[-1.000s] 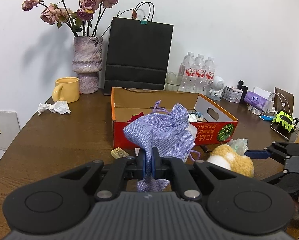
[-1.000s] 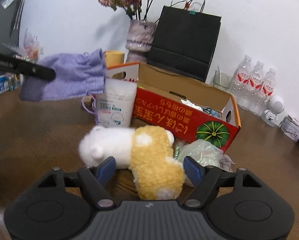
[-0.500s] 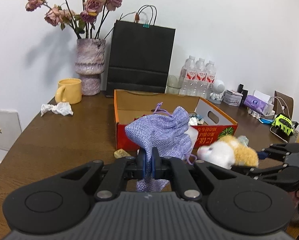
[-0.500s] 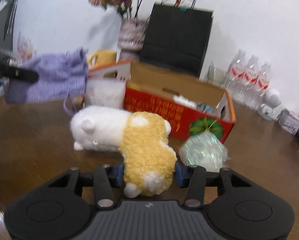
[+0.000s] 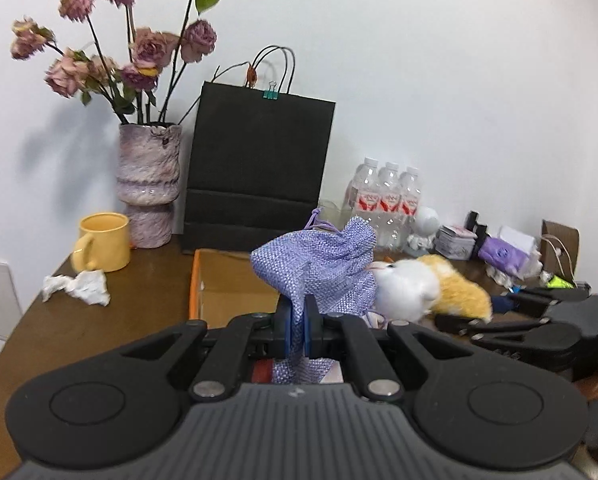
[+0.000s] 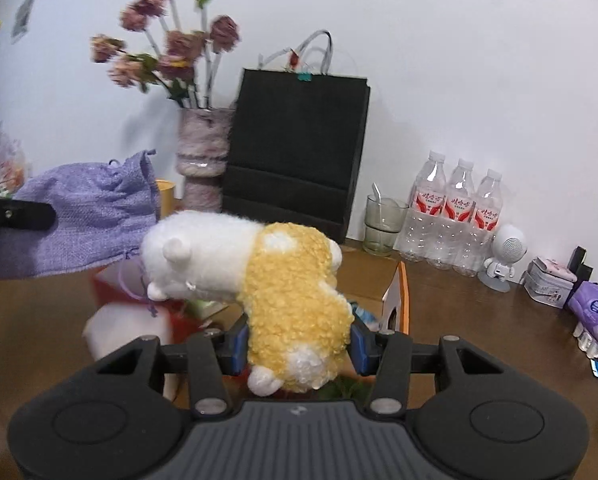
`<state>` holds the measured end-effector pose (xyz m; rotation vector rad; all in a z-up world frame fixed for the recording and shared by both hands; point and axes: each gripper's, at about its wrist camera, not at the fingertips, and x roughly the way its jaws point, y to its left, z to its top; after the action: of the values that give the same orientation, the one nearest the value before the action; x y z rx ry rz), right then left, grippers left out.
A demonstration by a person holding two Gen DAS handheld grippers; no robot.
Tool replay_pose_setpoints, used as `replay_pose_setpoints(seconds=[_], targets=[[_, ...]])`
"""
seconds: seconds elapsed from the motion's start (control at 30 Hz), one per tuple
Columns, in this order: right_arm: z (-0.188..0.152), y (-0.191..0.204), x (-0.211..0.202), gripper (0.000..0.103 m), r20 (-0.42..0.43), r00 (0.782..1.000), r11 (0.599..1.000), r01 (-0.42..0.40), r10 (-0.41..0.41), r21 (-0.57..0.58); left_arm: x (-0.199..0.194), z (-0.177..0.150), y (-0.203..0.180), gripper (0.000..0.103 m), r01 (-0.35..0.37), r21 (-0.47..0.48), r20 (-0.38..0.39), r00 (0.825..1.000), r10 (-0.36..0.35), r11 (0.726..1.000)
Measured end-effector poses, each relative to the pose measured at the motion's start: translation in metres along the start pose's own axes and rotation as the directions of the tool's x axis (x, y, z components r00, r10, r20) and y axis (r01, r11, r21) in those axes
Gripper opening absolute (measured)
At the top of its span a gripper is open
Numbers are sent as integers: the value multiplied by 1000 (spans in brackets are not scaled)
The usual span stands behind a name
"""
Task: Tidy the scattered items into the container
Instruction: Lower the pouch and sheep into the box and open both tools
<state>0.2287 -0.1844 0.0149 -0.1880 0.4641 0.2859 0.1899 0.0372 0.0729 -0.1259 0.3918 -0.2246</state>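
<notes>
My left gripper (image 5: 298,330) is shut on a lilac drawstring pouch (image 5: 319,268) and holds it up over the orange cardboard box (image 5: 219,280). My right gripper (image 6: 298,344) is shut on the rear of a white and yellow plush toy (image 6: 283,280), lifted off the table beside the pouch (image 6: 83,224). The plush also shows in the left wrist view (image 5: 423,290), right of the pouch. The box's right wall (image 6: 397,296) shows behind the plush; most of the box is hidden.
A yellow mug (image 5: 103,248), crumpled tissue (image 5: 79,288) and a vase of dried roses (image 5: 147,184) stand at the back left. A black paper bag (image 5: 259,168) is behind the box. Water bottles (image 6: 455,216), a glass (image 6: 383,220) and small clutter (image 6: 579,292) sit at the right.
My right gripper closed on the plush and lifted it off the table. Both grippers rose and moved towards the box with their loads.
</notes>
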Motion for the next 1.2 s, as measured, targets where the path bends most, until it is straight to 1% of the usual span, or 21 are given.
replay_pose_setpoints(seconds=[0.1,0.17,0.23,0.3,0.4,0.5,0.57,0.6,0.63,0.67,0.7,0.73,0.77,0.8,0.83,0.87,0.9,0.93,1.1,1.2], targets=[[12,-10,44,47,-53,998,1000,25,-24,15,44,10,6,6,-19,-41,-35,999,17,999],[15,-13,73,47,-89,995,998,49,-46,34,70,10,14,6,-38,-78,-63,997,33,996],[14,-16,96,47,-112,992,996,70,-64,54,96,7,21,6,-43,-117,-88,996,33,992],[11,-18,110,47,-127,990,995,75,-67,67,117,1,26,6,-49,-137,-118,992,33,989],[6,-16,124,48,-142,987,995,83,-73,60,140,-7,28,6,-58,-127,-168,985,36,990],[3,-17,135,51,-171,981,993,101,-89,61,151,-10,31,7,-68,-113,-192,980,46,991],[2,-17,140,54,-179,981,994,89,-77,62,154,-10,32,9,-69,-115,-200,979,45,991],[2,-17,140,55,-179,982,995,78,-65,64,156,-11,33,14,-69,-117,-202,978,45,991],[2,-18,140,59,-181,982,995,65,-51,70,156,-11,33,29,-76,-118,-202,978,51,990],[2,-18,140,69,-180,983,996,50,-35,76,157,-10,33,40,-84,-119,-201,978,59,989],[3,-17,138,75,-177,984,996,38,-24,81,156,-10,32,61,-97,-118,-195,978,73,988],[3,-17,136,82,-169,986,996,31,-17,82,154,-9,31,68,-102,-111,-187,979,80,989],[5,-16,132,84,-159,987,997,27,-14,79,151,-8,29,70,-101,-104,-179,981,81,989],[6,-15,129,85,-152,988,997,24,-12,76,149,-7,28,77,-94,-103,-171,982,76,990],[8,-14,127,89,-145,989,997,19,-8,74,148,-5,27,91,-88,-106,-164,984,70,990],[9,-14,125,94,-139,990,997,16,-6,72,146,-4,26,98,-88,-106,-158,985,70,990],[10,-12,122,97,-135,991,997,16,-6,70,144,-3,23,103,-87,-96,-152,986,72,992],[10,-11,121,102,-133,991,998,19,-10,67,142,-2,20,103,-84,-80,-145,987,71,993],[14,-10,109,103,-120,993,997,20,-11,71,131,3,9,103,-104,-32,-121,988,100,994],[16,-14,91,103,-95,995,996,27,-20,83,114,7,5,103,-112,-34,-88,990,108,993]])
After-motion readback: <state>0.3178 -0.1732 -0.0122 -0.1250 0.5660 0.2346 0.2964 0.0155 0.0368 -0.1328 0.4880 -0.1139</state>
